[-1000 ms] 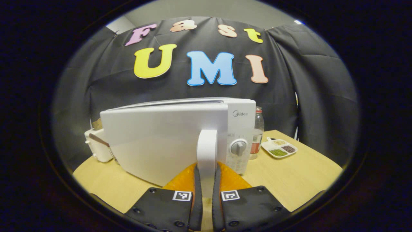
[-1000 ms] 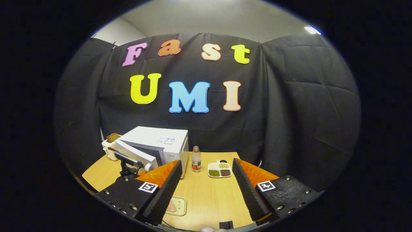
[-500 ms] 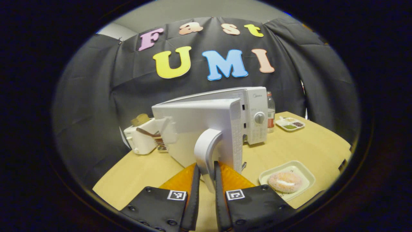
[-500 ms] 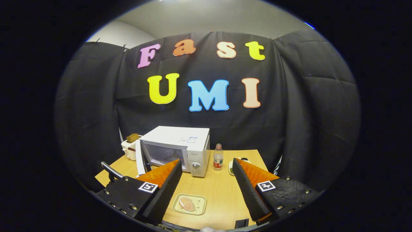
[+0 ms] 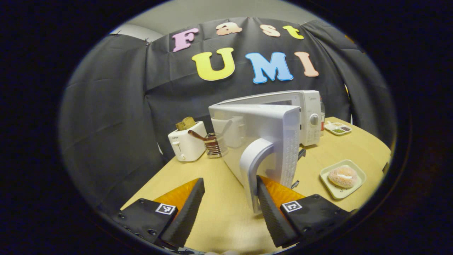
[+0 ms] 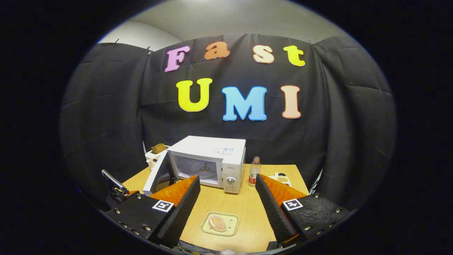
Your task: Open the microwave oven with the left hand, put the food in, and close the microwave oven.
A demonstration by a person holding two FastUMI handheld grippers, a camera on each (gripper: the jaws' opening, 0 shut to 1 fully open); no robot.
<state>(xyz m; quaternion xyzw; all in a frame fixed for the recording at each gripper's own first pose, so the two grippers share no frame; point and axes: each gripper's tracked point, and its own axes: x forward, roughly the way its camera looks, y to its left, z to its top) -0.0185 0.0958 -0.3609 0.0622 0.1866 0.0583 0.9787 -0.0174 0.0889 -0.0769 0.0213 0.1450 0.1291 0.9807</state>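
Observation:
The white microwave [image 6: 216, 157] stands at the back of the table with its door [image 6: 157, 173] swung wide open and the cavity showing. In the left gripper view the door [image 5: 265, 138] is seen from outside. Its white handle [image 5: 252, 170] lies close against the inner side of one finger of my left gripper [image 5: 230, 180], which is open. The food, a pinkish bun on a pale green plate [image 6: 220, 224], sits on the table below my right gripper [image 6: 227, 179], which hangs open and holds nothing. The same plate [image 5: 342, 176] lies to the right of the door.
A white toaster [image 5: 185, 143] with bread and a glass [image 5: 212, 145] stand left of the microwave. A bottle [image 6: 253, 171] and a sectioned dish [image 6: 281, 179] of grains sit to its right. The wooden table [image 6: 244, 205] has bare surface in front of the microwave.
My left gripper pulled the door wide open by its handle, then opened and let the handle go. The right gripper stayed open while its view shifted towards the microwave.

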